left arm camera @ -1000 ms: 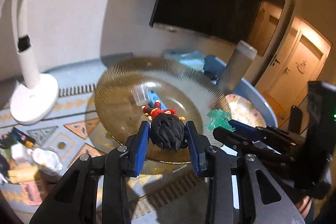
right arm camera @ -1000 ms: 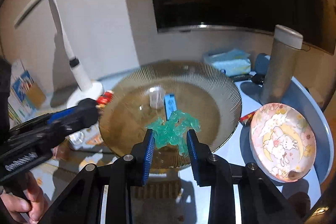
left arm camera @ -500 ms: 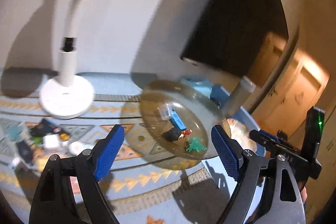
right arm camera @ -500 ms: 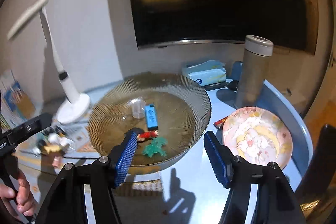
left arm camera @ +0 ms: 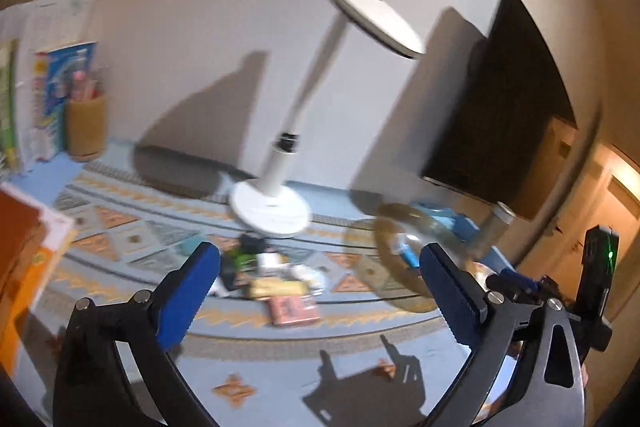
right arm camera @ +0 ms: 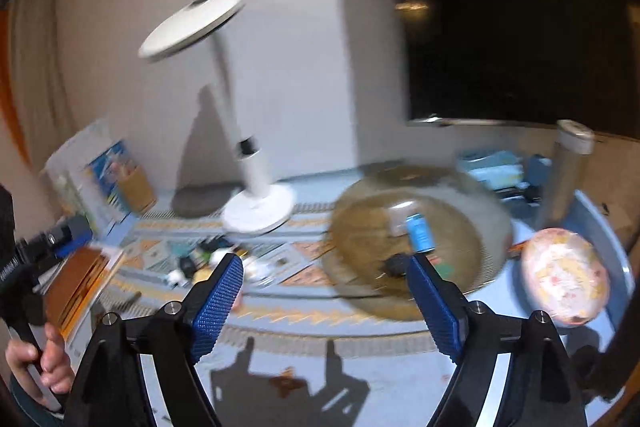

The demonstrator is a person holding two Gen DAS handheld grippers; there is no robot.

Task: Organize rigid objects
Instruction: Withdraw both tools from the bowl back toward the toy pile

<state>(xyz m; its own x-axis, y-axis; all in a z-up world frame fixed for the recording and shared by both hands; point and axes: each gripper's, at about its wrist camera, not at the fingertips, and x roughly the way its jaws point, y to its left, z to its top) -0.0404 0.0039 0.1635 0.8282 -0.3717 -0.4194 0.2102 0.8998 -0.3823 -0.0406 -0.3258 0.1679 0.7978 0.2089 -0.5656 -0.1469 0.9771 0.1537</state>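
Done: several small things already lie in the amber glass bowl (right arm camera: 472, 195), a blue block (right arm camera: 419, 233) among them.
Left: a cluster of small items (left arm camera: 276, 275) lies on the worktop (left arm camera: 280, 355), beside the lamp base (left arm camera: 270, 213).
Left gripper (left arm camera: 316, 287): spread wide, empty.
Right gripper (right arm camera: 324, 297): spread wide, empty.
Blue block axis: long side runs roughly away from the right camera; its facing is blurred.

My left gripper (left arm camera: 316, 291) is spread wide, its two blue ribbed pads (left arm camera: 188, 301) far apart with nothing between them, the black finger arms splaying outward toward the camera. My right gripper (right arm camera: 324, 303) is spread just as wide and also empty, its blue pads (right arm camera: 218, 301) angled outward. Seen from the right wrist, my left hand (right arm camera: 38, 363) wraps its fingers around the left gripper's black handle at the lower left edge. Both views are motion-blurred.
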